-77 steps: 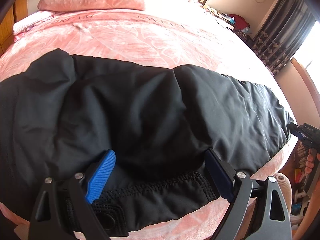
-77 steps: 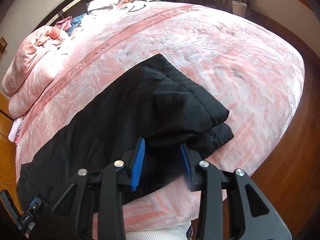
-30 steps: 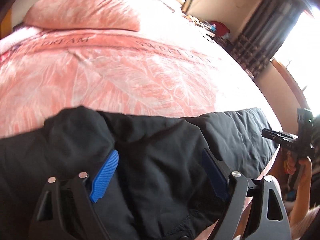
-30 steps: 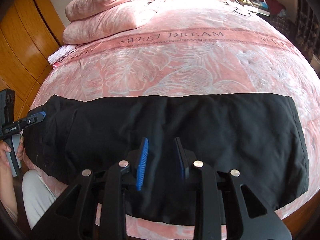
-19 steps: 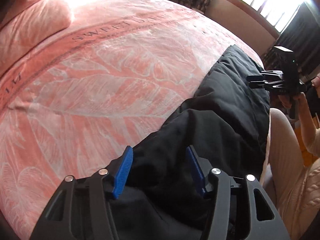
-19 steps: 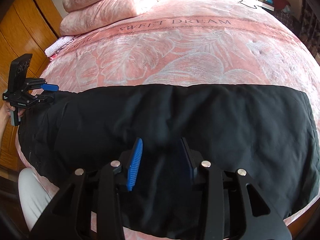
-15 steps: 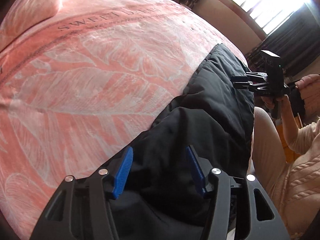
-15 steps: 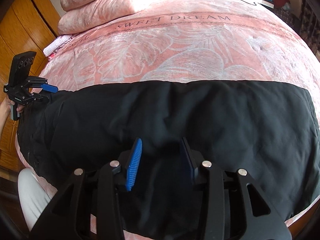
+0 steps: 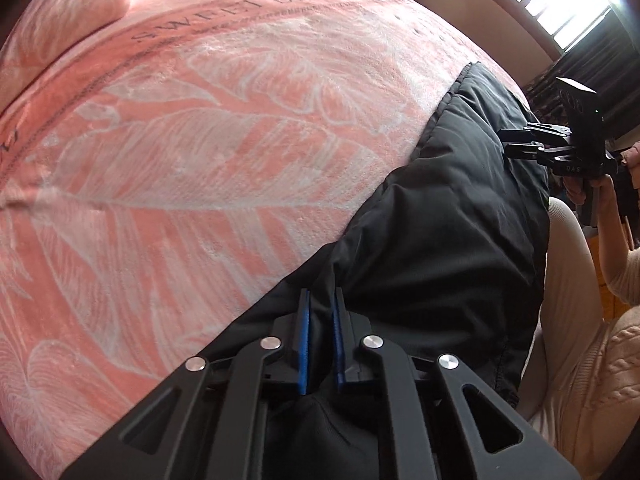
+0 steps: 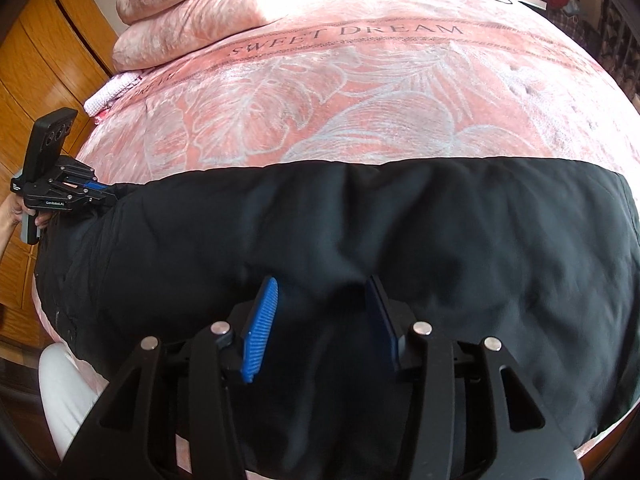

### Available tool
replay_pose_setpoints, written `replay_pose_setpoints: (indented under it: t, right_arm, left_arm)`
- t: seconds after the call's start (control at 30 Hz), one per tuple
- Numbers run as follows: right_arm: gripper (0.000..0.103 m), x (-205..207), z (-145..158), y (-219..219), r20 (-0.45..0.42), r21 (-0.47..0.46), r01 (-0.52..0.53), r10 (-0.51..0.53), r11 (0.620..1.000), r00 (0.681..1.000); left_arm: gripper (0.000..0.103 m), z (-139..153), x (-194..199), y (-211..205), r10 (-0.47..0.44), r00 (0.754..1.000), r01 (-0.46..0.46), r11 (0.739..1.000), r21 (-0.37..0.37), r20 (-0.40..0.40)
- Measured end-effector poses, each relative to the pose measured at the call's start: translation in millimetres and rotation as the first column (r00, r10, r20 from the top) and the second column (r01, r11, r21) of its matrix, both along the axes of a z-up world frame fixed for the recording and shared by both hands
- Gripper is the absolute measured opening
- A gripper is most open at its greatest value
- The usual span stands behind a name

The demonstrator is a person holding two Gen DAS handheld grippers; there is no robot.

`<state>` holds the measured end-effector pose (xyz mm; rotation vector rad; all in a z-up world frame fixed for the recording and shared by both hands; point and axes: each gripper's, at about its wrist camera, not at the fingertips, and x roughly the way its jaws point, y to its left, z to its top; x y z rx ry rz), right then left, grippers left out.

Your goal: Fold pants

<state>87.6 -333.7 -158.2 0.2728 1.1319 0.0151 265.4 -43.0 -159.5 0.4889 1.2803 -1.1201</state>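
Black padded pants (image 10: 400, 232) lie stretched sideways across the near edge of a pink bed, folded lengthwise; they also show in the left wrist view (image 9: 448, 216). My left gripper (image 9: 320, 300) is shut on a pinch of the pants' fabric at their far edge near the waist end. It also shows in the right wrist view (image 10: 104, 194) at the pants' left end. My right gripper (image 10: 320, 292) is open, its blue pads over the middle of the pants. It also shows in the left wrist view (image 9: 508, 140) over the far part of the pants.
The pink leaf-print blanket (image 10: 340, 92) reads SWEET DREAM. Pink pillows (image 10: 192, 12) lie at the head. A wooden wardrobe (image 10: 36, 64) stands left of the bed. Dark curtains and a bright window (image 9: 576, 20) are on the right side. The person's legs (image 9: 576, 340) are at the bed's edge.
My left gripper has closed from open onto the pants' fabric at the far edge. My right gripper has opened wider and stayed over the middle of the pants.
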Motion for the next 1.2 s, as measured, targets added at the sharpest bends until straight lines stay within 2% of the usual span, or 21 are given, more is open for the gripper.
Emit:
replay_pose_setpoints:
  t: [0.07, 0.13, 0.23, 0.3, 0.37, 0.4, 0.43, 0.47, 0.5, 0.53, 0.57, 0.63, 0.67, 0.73, 0.8, 0.83, 0.93, 1.03, 1.1, 1.2]
  right_arm:
    - [0.046, 1.1, -0.6, 0.5, 0.003, 0.005, 0.002, -0.002, 1.000, 1.000]
    - [0.046, 2.8, -2.6, 1.6, -0.001, 0.001, 0.006, -0.006, 1.000, 1.000]
    - [0.047, 4.5, -4.3, 5.3, -0.008, -0.017, 0.001, -0.001, 1.000, 1.000]
    - [0.048, 4.1, -4.1, 7.2, -0.006, -0.026, -0.007, 0.007, 1.000, 1.000]
    - [0.048, 1.4, -1.6, 6.4, 0.000, -0.019, -0.005, 0.005, 1.000, 1.000]
    - [0.048, -1.2, 1.0, 5.4, 0.009, -0.009, -0.003, 0.003, 1.000, 1.000]
    - [0.048, -4.4, 4.4, 4.3, 0.018, 0.000, -0.001, 0.001, 1.000, 1.000]
    - [0.048, -8.1, 7.7, 3.3, 0.028, 0.009, 0.002, -0.002, 1.000, 1.000]
    - [0.049, -11.7, 10.4, 2.8, 0.033, 0.017, 0.005, -0.005, 1.000, 0.999]
    - [0.049, -15.1, 12.2, 3.1, 0.035, 0.023, 0.006, -0.007, 1.000, 0.999]
    - [0.049, -17.9, 13.8, 5.7, 0.036, 0.026, 0.005, -0.006, 1.000, 0.999]
    - [0.049, -22.9, 15.4, 14.2, 0.040, 0.031, -0.007, 0.005, 1.000, 0.999]
    - [0.049, -24.7, 15.2, 19.5, 0.039, 0.037, -0.011, 0.010, 0.999, 0.999]
    - [0.049, -27.0, 14.6, 31.9, 0.036, 0.065, -0.011, 0.009, 0.998, 0.999]
    - [0.049, -28.9, 17.0, 48.9, 0.044, 0.084, -0.019, 0.015, 0.996, 0.999]
    - [0.049, -29.3, 18.7, 58.5, 0.043, 0.081, -0.018, 0.015, 0.997, 0.999]
    - [0.049, -30.2, 24.5, 90.4, 0.045, 0.042, -0.045, 0.043, 0.998, 0.998]
    - [0.049, -27.4, 21.0, 112.7, 0.020, -0.011, -0.046, 0.046, 0.999, 0.999]
    - [0.049, -22.7, 7.7, 122.3, -0.031, -0.029, -0.051, 0.050, 0.998, 0.998]
    - [0.049, -25.8, 2.6, 130.1, -0.034, -0.076, -0.048, 0.046, 0.996, 0.998]
  left_arm:
    - [0.008, 5.7, 4.7, 6.5, 0.028, 0.999, -0.027, 1.000, -0.013, 0.018]
    - [0.008, 2.9, 7.2, 10.5, 0.039, 0.999, -0.039, 0.999, -0.007, -0.005]
    - [0.007, -7.9, -3.0, 6.1, 0.019, 1.000, -0.020, 0.999, 0.044, 0.011]
    - [0.009, -4.7, -5.1, 6.2, 0.037, 0.999, -0.039, 0.998, 0.054, 0.028]
    - [0.017, 4.6, -8.9, 7.0, 0.081, 0.993, -0.088, 0.993, 0.079, 0.086]
    - [0.029, 11.4, -13.5, 8.0, 0.102, 0.987, -0.113, 0.990, 0.086, 0.128]
    - [0.055, 19.7, -20.4, 9.4, 0.130, 0.977, -0.146, 0.985, 0.086, 0.169]
    - [0.067, 27.5, -28.5, 10.7, 0.170, 0.963, -0.192, 0.977, 0.091, 0.209]
    - [0.075, 35.7, -38.7, 12.2, 0.210, 0.949, -0.235, 0.968, 0.086, 0.235]
    - [0.075, 43.8, -50.7, 14.1, 0.253, 0.938, -0.276, 0.959, 0.070, 0.237]
    - [0.075, 50.1, -61.5, 16.9, 0.310, 0.923, -0.330, 0.942, 0.056, 0.230]
    - [0.075, 57.3, -82.9, 28.0, 0.468, 0.869, -0.476, 0.879, 0.016, 0.161]
    - [0.076, 56.1, -94.2, 34.8, 0.549, 0.831, -0.550, 0.835, -0.010, 0.092]
    - [0.076, 50.1, -122.2, 47.0, 0.677, 0.736, -0.676, 0.736, -0.033, -0.011]
    - [0.076, 44.6, -153.8, 49.6, 0.753, 0.658, -0.753, 0.657, -0.040, 0.005]
    - [0.076, 42.4, -168.2, 49.2, 0.778, 0.627, -0.777, 0.628, -0.049, 0.032]
    - [0.076, 34.2, -196.3, 48.0, 0.822, 0.564, -0.819, 0.568, -0.074, 0.077]
    - [0.076, 24.1, -206.8, 44.9, 0.828, 0.544, -0.829, 0.556, -0.067, 0.138]
    - [0.076, 19.4, -212.2, 42.6, 0.820, 0.547, -0.824, 0.563, -0.070, 0.167]
    - [0.076, 25.0, -225.6, 46.6, 0.829, 0.538, -0.830, 0.553, -0.080, 0.148]
